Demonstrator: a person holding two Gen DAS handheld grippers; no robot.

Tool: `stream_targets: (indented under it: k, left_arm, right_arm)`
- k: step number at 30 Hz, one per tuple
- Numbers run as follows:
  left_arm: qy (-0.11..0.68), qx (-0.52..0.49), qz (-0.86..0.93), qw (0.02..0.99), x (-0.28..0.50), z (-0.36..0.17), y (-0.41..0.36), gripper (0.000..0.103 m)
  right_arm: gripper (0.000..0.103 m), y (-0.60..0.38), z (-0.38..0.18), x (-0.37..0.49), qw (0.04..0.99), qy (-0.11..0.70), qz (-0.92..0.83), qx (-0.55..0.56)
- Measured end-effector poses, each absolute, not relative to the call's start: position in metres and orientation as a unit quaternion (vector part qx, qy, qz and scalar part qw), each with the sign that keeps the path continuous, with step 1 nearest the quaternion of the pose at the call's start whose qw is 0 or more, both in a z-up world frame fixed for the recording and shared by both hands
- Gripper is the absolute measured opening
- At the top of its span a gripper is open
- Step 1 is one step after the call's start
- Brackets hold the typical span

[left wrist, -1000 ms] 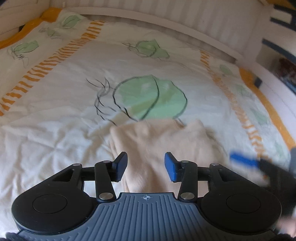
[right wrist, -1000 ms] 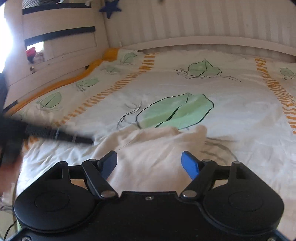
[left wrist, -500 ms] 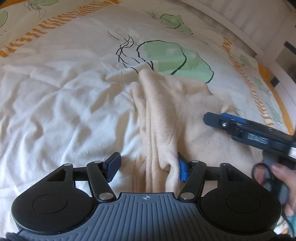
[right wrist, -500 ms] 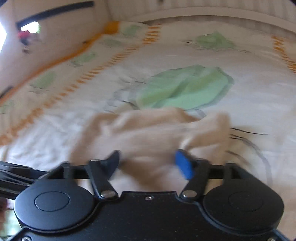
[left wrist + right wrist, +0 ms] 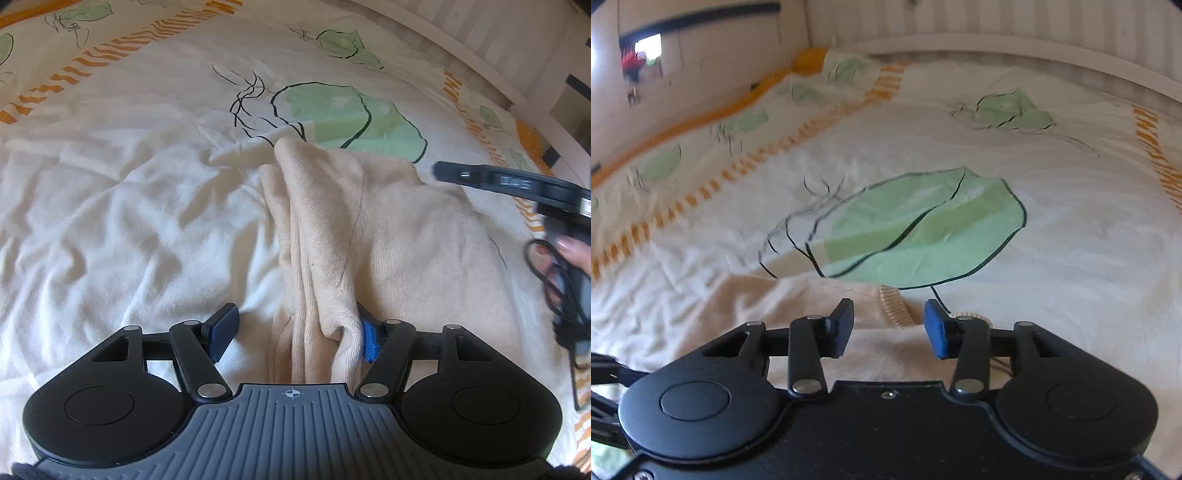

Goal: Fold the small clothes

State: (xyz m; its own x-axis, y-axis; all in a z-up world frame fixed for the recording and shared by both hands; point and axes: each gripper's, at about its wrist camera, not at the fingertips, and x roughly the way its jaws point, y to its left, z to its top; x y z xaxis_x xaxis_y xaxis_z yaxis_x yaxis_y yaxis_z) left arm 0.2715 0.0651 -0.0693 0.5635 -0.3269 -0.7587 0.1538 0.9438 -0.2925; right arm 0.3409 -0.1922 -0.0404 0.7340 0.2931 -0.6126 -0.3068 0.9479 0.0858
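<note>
surface: a white duvet printed with green leaves and orange dashed bands covers the whole bed; it is creased around the garment.
garment: a cream knitted garment lies on the duvet in the near middle of the bed, its far edge overlapping the large green leaf print. its left side is gathered into a raised ridge of folds that runs from the far tip down to the near edge.
garment in right view: the same cloth lies flat under the tool, with a ribbed hem or cuff showing just beyond the gap between the pads.
left gripper: the bunched fold of the garment sits between its pads. the right blue pad touches the cloth; the left blue pad stands clear of it over bare duvet. the jaws are parted, having opened earlier in the last second, and do not clamp the fold.
right gripper: low over the garment, its jaws have just been closing but a gap remains between the pads. cloth lies beneath the gap, and i cannot tell whether the pads touch it.
right gripper in left view: it shows at the right edge as a dark bar over the garment's right side, with a person's hand and a black cable behind it.
surround: white slatted bed frame along the far side.
</note>
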Motion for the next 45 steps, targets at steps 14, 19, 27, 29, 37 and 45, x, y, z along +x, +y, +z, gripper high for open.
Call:
stream_targets:
  k: [14,19,27,29,37,45]
  left_arm:
    - [0.447,-0.106,-0.144,0.877,0.271,-0.070,0.071,0.065]
    - [0.447,-0.108,-0.145,0.876,0.272,-0.070,0.072,0.066]
    - [0.444,-0.100,-0.154,0.877,0.271,-0.064,0.071,0.065]
    - [0.445,-0.094,-0.161,0.876,0.268,-0.060,0.070,0.065]
    - [0.463,-0.083,-0.199,0.860,0.261,-0.063,0.055,0.065]
    - [0.466,-0.114,-0.209,0.852,0.287,-0.074,0.050,0.074]
  right_arm:
    - [0.012,-0.185,-0.059,0.380,0.911,0.361,0.199,0.021]
    - [0.012,-0.176,-0.064,0.399,0.912,0.367,0.184,0.014]
    - [0.062,-0.215,-0.042,0.360,0.928,0.323,0.159,0.092]
    - [0.077,-0.233,-0.037,0.341,0.929,0.319,0.146,0.122]
    - [0.077,-0.275,-0.065,0.290,0.893,0.365,0.156,0.213]
    - [0.081,-0.252,-0.094,0.310,0.862,0.374,0.215,0.269]
